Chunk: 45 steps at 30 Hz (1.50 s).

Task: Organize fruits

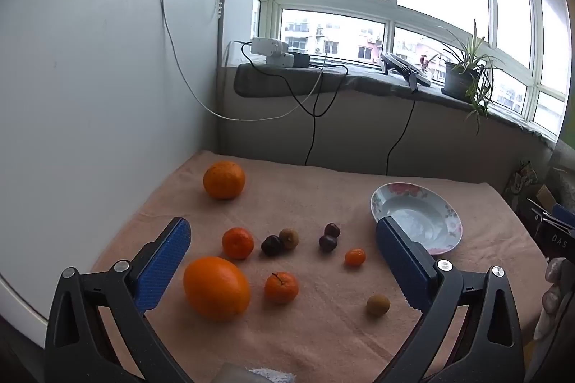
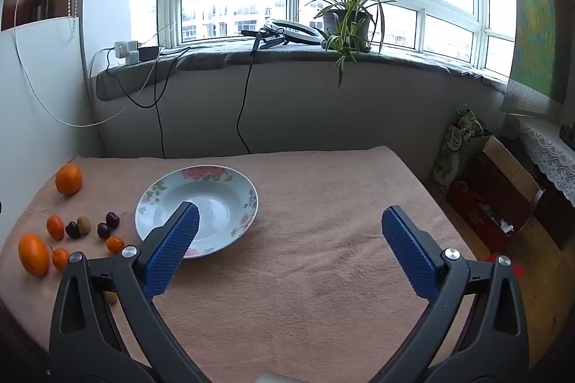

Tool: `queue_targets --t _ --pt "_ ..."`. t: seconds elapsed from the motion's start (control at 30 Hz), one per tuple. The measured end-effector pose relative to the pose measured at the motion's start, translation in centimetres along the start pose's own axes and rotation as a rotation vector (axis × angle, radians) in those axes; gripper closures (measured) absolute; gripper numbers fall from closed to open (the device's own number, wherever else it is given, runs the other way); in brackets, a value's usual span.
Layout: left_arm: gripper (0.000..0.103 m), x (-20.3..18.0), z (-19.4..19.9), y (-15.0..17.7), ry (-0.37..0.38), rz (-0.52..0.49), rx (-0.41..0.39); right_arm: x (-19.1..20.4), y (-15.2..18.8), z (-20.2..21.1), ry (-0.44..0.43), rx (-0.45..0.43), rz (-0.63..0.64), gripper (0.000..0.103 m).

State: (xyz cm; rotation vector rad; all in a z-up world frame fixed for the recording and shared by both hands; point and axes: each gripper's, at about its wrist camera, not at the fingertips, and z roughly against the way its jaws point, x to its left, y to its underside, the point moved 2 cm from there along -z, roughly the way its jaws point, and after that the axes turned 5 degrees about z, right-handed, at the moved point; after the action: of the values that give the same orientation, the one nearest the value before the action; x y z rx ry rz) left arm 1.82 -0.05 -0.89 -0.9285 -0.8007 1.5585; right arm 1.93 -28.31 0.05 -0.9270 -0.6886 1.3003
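Several fruits lie on a pink towel: a big orange near my left finger, another orange farther back, small tangerines, dark plums and brownish round fruits. An empty flowered plate sits to their right. My left gripper is open and empty above the fruits. My right gripper is open and empty, its left finger over the plate's near rim. The fruits show at the left in the right wrist view.
A white panel stands along the towel's left side. A windowsill behind holds chargers, cables and a potted plant. Cardboard boxes sit on the floor beyond the right edge.
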Motion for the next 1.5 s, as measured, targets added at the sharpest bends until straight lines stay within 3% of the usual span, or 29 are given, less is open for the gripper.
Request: queue_targets --t 1.5 --pt "0.001 0.23 0.22 0.25 0.016 0.043 -0.012 0.35 -0.11 0.53 -0.007 -0.009 -0.005 0.0"
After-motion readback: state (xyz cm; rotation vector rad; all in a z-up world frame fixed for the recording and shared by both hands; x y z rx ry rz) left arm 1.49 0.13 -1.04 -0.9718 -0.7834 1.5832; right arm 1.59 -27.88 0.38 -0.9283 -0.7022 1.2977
